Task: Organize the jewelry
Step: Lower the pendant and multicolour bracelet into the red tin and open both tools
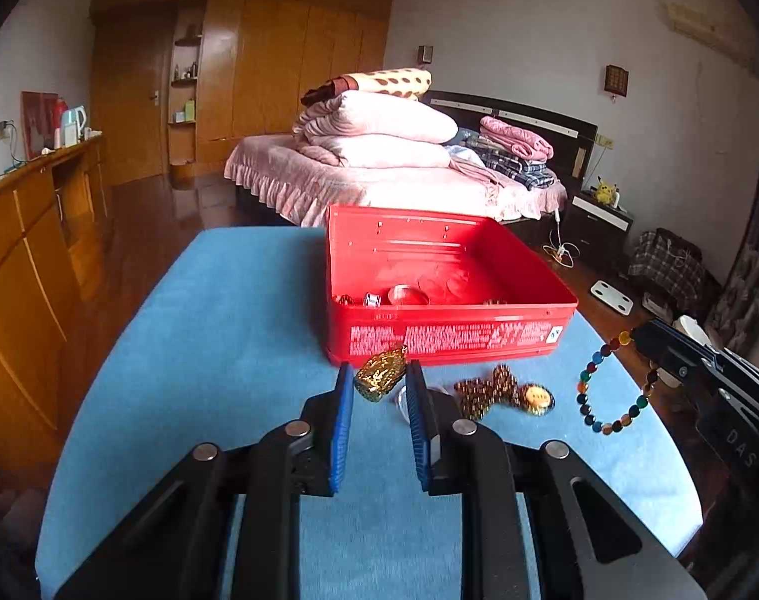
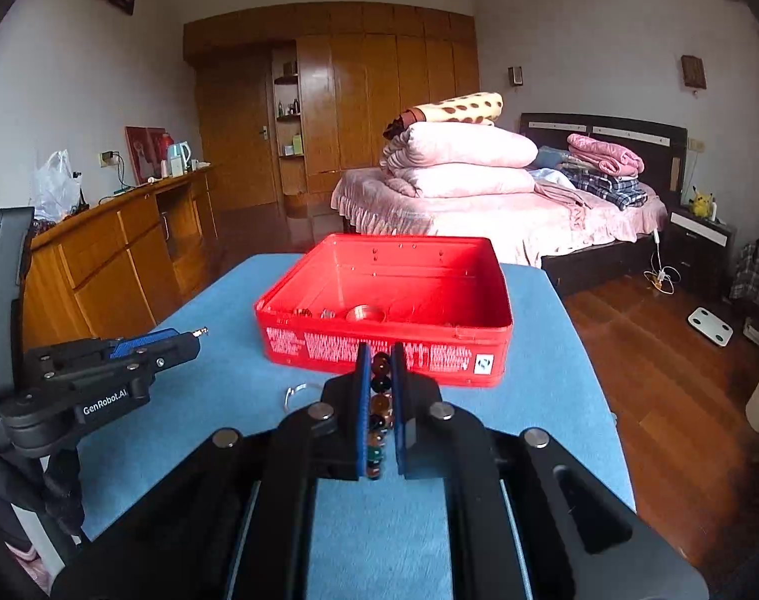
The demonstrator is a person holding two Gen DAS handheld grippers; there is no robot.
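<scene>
- Left wrist view: the left tool (image 1: pixel 379 375) had its blue-padded fingers clamped on a shiny gold pendant (image 1: pixel 381 375), lifted clear of the blue cloth-covered counter (image 1: pixel 219 350).
- Just in front of the pendant stood an open red rectangular metal tin (image 1: pixel 449 330) with white print on its near wall; a silver bangle (image 1: pixel 408 295) and a few smaller pieces lay on its floor, near the front wall.
- On the counter to the right of the left tool lay a brown beaded necklace with a round yellow pendant (image 1: pixel 504 395), blurred.
- Further right, the right tool (image 1: pixel 644 345) held a bracelet of multicoloured round beads (image 1: pixel 612 385), whose loop hung below its tip above the counter.
- Right wrist view: the right tool's fingers (image 2: pixel 363 410) were closed together on that bracelet, a row of beads showing between the pads.
- A thin clear ring (image 2: pixel 294 392) lay on the counter below the left tool (image 2: pixel 191 337).
- A bed with folded pink quilts (image 2: pixel 459 160) stood behind the counter.
</scene>
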